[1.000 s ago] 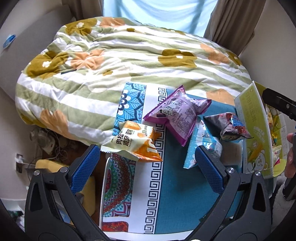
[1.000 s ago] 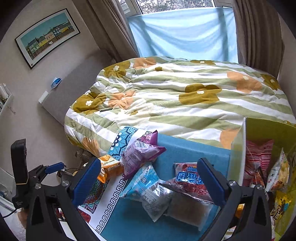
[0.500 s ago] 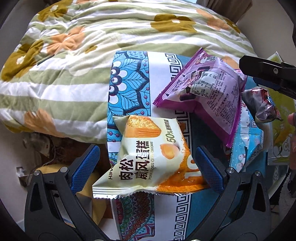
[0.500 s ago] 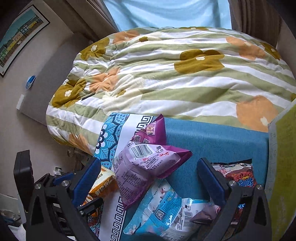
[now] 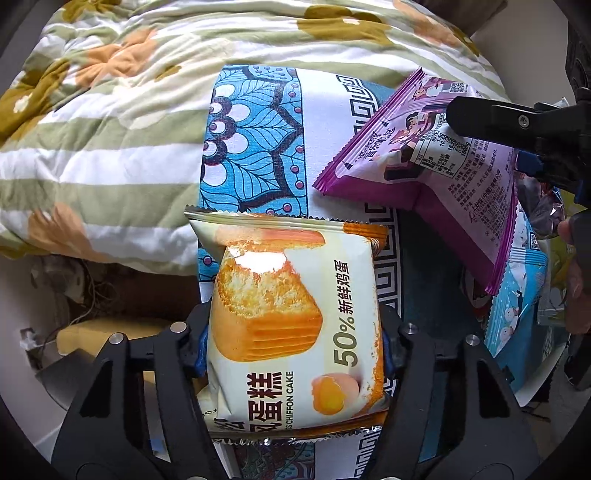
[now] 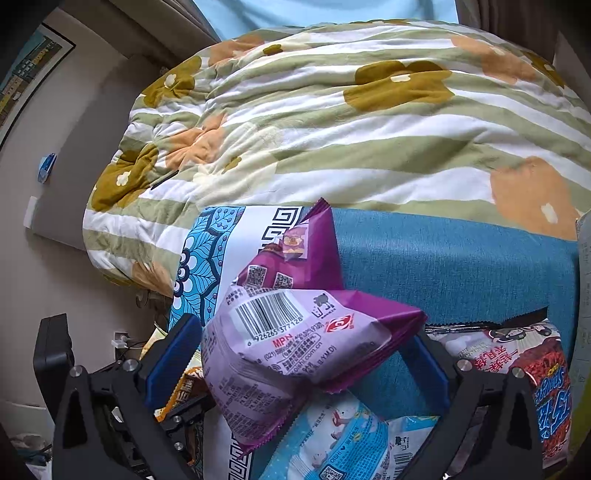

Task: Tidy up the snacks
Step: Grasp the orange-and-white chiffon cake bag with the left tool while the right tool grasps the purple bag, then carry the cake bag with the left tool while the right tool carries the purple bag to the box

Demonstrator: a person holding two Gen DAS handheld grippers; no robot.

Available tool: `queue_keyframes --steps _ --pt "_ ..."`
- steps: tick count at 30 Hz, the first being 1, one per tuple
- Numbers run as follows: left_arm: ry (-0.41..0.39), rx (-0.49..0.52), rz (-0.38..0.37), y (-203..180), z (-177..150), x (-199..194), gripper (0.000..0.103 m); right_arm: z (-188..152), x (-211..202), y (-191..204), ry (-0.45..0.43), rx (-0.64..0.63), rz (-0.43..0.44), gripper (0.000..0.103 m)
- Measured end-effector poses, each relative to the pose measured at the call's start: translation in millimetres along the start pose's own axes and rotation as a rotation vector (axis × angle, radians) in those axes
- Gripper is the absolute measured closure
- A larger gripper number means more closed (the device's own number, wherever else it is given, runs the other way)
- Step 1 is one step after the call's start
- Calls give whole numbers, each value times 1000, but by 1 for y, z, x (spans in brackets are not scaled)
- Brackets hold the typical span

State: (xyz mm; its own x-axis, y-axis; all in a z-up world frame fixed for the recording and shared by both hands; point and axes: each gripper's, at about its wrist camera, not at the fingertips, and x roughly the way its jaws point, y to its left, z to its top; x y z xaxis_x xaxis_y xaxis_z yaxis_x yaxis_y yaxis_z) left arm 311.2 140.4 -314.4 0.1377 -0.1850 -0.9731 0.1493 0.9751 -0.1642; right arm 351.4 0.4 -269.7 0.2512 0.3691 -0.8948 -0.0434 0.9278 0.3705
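Soft daylight comes from the window point(image 6: 325, 11) behind the bed, bright and even, shadows faint. A white glare patch sits on the chiffon cake packet point(image 5: 295, 321). Both fisheye views bend strongly toward dark rounded corners; centres stay sharp

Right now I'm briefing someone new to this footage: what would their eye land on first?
First, the chiffon cake packet, filling the lower middle of the left view, with the left hand-held gripper closing its jaws on the packet's two sides. Next, the purple snack bag, puffed up between the open jaws of the right hand-held gripper on the blue patterned cloth. Behind both spreads the green-striped floral quilt.
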Motion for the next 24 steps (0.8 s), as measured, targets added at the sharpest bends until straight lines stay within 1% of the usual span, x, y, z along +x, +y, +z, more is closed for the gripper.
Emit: queue_keyframes --steps 7,9,11,12,13,17,24 --pt "-11 -8 -23 6 1 -2 43 1 14 2 19 10 25 1" --pt "-14 -11 -28 7 0 -3 43 1 18 4 25 4 27 7" --pt "-15 -12 -28 7 0 -3 43 -1 20 8 31 -2 36 21" --pt "-16 -13 -28 7 0 -3 43 -1 20 10 32 -7 30 23" --pt "-16 -14 -30 8 0 -3 43 -2 20 12 30 -15 16 28" --pt "-19 -21 -27 11 -1 -6 43 -5 16 17 12 -37 8 36" --pt "-65 -45 -5 13 -1 -29 43 -5 -2 23 -38 -50 7 39"
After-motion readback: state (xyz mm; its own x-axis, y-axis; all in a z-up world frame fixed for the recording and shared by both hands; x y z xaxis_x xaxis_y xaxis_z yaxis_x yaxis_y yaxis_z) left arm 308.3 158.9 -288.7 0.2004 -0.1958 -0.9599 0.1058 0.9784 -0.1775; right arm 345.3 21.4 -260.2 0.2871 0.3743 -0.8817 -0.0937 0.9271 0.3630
